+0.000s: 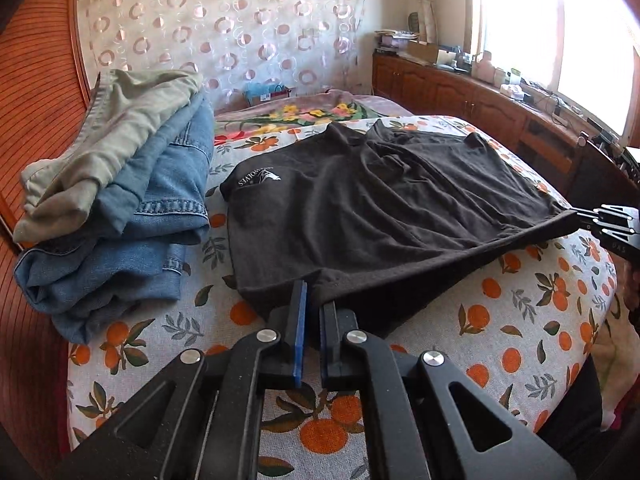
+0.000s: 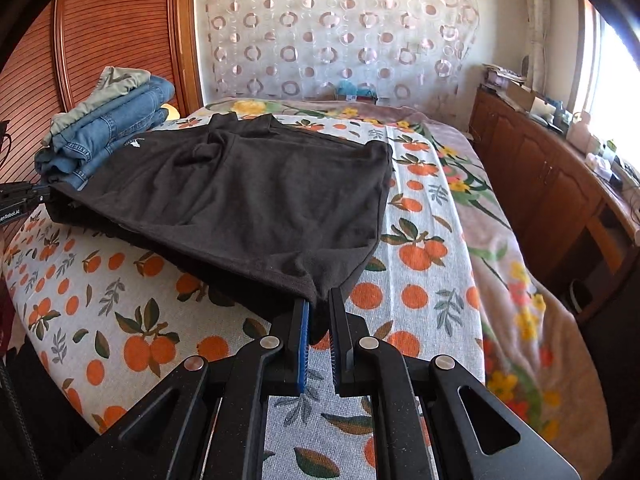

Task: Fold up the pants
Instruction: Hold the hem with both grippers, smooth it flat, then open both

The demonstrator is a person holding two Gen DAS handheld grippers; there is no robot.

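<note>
Black pants (image 1: 380, 208) lie on the bed (image 1: 520, 320), near corners clamped in both grippers' fingers (image 1: 299, 312).

Pants (image 1: 380, 208) on bed (image 1: 520, 320), folded pile (image 1: 120, 208) to their left

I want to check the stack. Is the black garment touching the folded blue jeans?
Cannot tell. In the right wrist view the black garment overlaps the blue jeans, hiding any gap; in the left wrist view only a thin, unclear strip of bedsheet separates them.

Windowsill clutter (image 1: 516, 84) too small
</note>
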